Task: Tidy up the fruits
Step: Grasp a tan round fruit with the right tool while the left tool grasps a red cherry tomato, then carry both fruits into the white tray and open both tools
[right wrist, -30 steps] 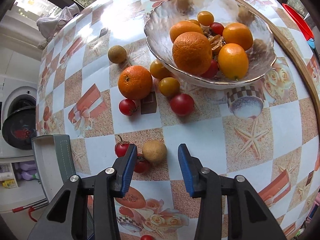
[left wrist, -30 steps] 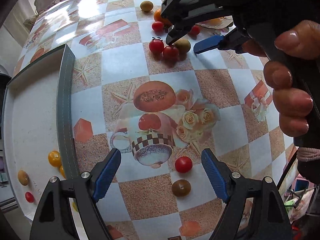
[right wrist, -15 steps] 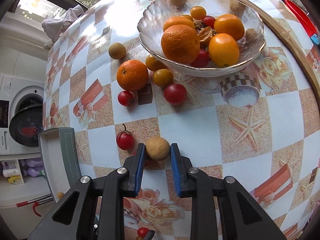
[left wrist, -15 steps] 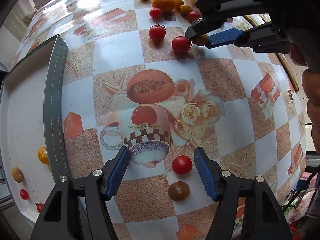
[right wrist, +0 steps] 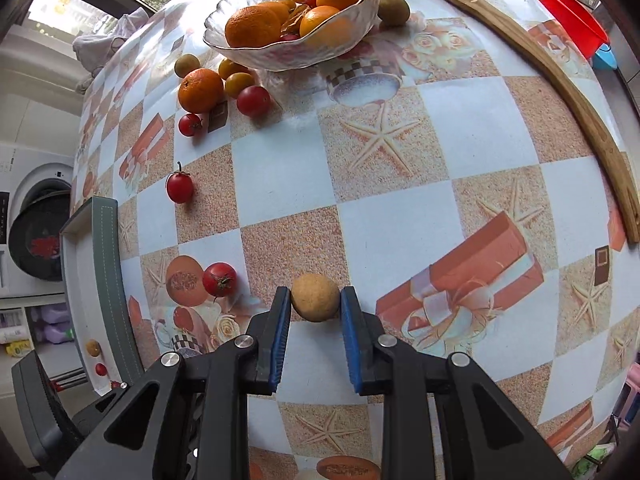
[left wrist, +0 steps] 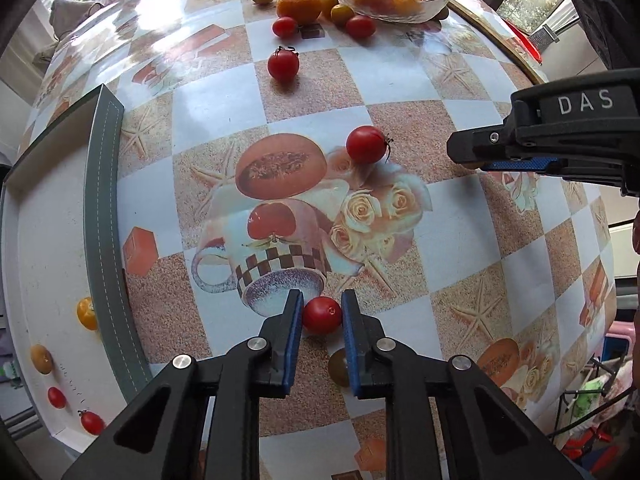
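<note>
Checkered oilcloth printed with starfish, melons and roses covers the table [left wrist: 460, 232] I am working over. At the bottom centre of my left view, the left gripper [left wrist: 319, 316] is clamped on a red tomato [left wrist: 322, 315], its blue pads pressed to both sides, the fruit low over the cloth by the printed cup. Just right of that and lower, a brownish fruit [left wrist: 338, 366] peeks out from behind the right finger. Along the left edge sits a tray [left wrist: 105, 216] with a grey stitched rim, holding a few small fruits: an orange one [left wrist: 87, 313], a yellow-brown one [left wrist: 41, 359] and two red ones at lower left. Further up, near the frame's middle, a stemmed tomato [left wrist: 365, 145] rests on the cloth, and the right gripper [left wrist: 516, 162] juts in from the right edge, marked DAS. In my right view, at bottom centre, that gripper [right wrist: 315, 300] is shut on a tan round fruit [right wrist: 315, 297], pinched between the pads. To its left lies the stemmed tomato [right wrist: 219, 279] beside a printed melon, with the tray's rim [right wrist: 107, 256] at the left edge. Higher on the left is another tomato [right wrist: 179, 187] with a curled stalk. Toward the upper left, an orange [right wrist: 200, 90], small yellow fruits and two red tomatoes cluster just beside a glass bowl [right wrist: 256, 56] at top centre, which is piled with oranges. A curved wooden strip [right wrist: 568, 92] runs along the upper right.
</note>
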Demonstrator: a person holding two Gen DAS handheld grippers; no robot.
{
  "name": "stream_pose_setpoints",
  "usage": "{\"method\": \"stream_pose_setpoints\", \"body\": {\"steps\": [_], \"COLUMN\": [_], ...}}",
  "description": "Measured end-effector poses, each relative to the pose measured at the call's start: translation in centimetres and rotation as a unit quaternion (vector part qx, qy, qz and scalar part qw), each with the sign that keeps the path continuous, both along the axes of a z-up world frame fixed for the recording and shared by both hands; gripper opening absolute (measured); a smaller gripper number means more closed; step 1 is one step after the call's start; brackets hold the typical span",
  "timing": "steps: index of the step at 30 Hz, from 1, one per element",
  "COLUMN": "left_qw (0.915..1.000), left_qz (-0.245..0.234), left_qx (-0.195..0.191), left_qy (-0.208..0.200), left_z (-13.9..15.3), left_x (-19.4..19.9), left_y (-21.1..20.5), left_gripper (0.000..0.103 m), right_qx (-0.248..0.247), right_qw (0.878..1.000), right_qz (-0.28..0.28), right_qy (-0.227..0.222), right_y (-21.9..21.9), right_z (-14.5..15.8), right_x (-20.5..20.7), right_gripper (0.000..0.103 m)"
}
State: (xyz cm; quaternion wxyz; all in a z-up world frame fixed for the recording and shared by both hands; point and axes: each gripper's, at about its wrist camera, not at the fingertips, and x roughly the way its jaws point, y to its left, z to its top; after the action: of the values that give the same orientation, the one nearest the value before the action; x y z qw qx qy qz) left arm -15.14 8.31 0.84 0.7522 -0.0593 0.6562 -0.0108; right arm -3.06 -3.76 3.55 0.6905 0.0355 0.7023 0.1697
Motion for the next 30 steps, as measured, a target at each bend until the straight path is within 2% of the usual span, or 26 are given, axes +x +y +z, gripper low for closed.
{"method": "stream_pose_setpoints", "body": {"steps": [3,6,17,30], "left_qw": [0.9991,0.9980,0.9962,0.9909], "left_qz": [0.024,0.038,0.062,0.114], "left_qx": [-0.035,-0.051,-0.059,-0.049], "left_qy": [0.001,-0.002,-0.018,-0.052], "left_z": [0.4,1.3,3.3,5.8], "left_x": [0.1,-0.4,-1.4,-3.5], "left_y": [1.1,2.4,6.7,12.0], "left_gripper": [0.021,0.021,0.021,0.021], "right_qx": [0.001,0.002,0.002,0.005], "right_qw": [1.000,1.000,1.000,0.996], "right_qz": [0.003,0.009,0.030,0.086], "right_qy": [-0.003,-0.005,-0.002,-0.024], "right_y": [-0.2,-0.3,0.6,5.8], "right_z": [0.5,1.1,2.5,5.0], "right_x": [-0.8,-1.6,-4.1,-5.2], "right_gripper": [0.027,0.027,0.027,0.027]}}
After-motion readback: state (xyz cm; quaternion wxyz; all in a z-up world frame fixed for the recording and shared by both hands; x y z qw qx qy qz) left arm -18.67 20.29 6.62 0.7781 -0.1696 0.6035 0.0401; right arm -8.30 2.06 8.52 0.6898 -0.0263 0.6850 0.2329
